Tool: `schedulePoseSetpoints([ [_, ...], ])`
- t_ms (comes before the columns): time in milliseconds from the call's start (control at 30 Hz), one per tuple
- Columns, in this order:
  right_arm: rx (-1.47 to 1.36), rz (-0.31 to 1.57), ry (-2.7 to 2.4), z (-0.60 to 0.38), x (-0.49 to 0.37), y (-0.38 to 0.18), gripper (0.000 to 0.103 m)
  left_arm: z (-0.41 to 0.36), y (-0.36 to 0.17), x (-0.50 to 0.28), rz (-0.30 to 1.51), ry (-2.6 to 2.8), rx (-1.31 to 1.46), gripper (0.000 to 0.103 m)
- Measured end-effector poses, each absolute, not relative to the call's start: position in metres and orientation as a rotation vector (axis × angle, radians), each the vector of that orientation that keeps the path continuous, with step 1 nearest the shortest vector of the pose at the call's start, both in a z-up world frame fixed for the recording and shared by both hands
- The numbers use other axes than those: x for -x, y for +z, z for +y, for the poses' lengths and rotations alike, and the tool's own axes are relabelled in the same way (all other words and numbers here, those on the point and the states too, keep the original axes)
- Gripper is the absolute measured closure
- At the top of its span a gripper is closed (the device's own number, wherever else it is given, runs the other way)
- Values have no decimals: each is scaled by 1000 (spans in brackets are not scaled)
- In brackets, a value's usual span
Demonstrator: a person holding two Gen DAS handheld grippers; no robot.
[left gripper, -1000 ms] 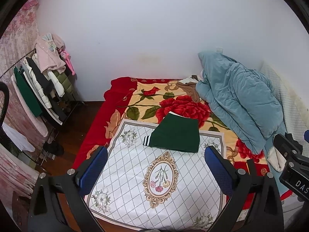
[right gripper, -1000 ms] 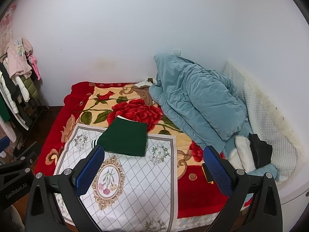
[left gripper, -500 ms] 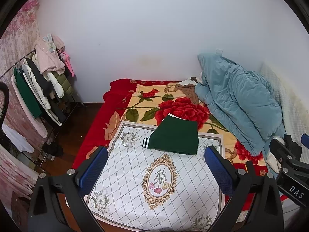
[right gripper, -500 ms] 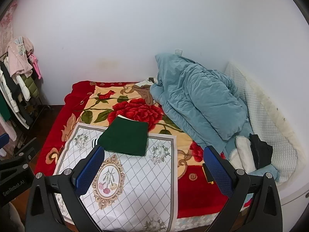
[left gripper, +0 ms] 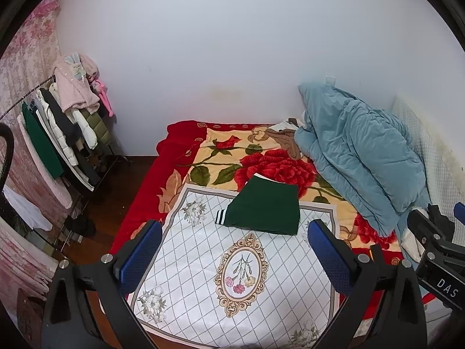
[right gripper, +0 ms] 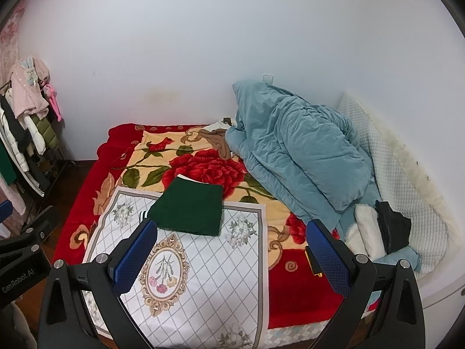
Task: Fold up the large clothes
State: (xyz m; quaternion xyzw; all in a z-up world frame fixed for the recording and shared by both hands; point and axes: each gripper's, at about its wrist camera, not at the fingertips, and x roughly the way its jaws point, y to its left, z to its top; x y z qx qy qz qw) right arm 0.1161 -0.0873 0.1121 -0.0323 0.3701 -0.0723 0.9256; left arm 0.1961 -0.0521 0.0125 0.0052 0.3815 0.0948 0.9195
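A dark green garment point(left gripper: 266, 210) lies folded into a neat rectangle on the far end of a white patterned mat point(left gripper: 232, 273) on the bed; a striped cuff shows at its left edge. It also shows in the right wrist view point(right gripper: 189, 209), on the mat point(right gripper: 203, 276). My left gripper point(left gripper: 232, 257) is open and empty, held above the near part of the mat, well short of the garment. My right gripper point(right gripper: 229, 254) is open and empty, also back from the garment. The right gripper's body point(left gripper: 436, 250) shows at the right edge of the left wrist view.
The bed has a red floral blanket point(left gripper: 232, 157). A crumpled blue quilt point(left gripper: 357, 157) fills its right side, with white and black items point(right gripper: 377, 226) beside it. A clothes rack point(left gripper: 58, 128) with hanging garments stands left of the bed. A white wall is behind.
Both grippers have drifted back and slightly up from the bed, so the scene sits a little lower in view. The green garment has not moved.
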Motion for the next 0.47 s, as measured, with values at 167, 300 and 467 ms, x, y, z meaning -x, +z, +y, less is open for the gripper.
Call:
schedulePoseSetpoints([
  [167, 65, 759, -147, -88, -116, 113, 0, -51, 14, -197, 782, 199, -8, 1],
  [300, 67, 760, -143, -87, -119, 113, 0, -50, 15, -197, 778, 202, -8, 1],
  [467, 70, 758, -143, -85, -121, 114, 0, -48, 16, -195, 767, 215, -7, 1],
])
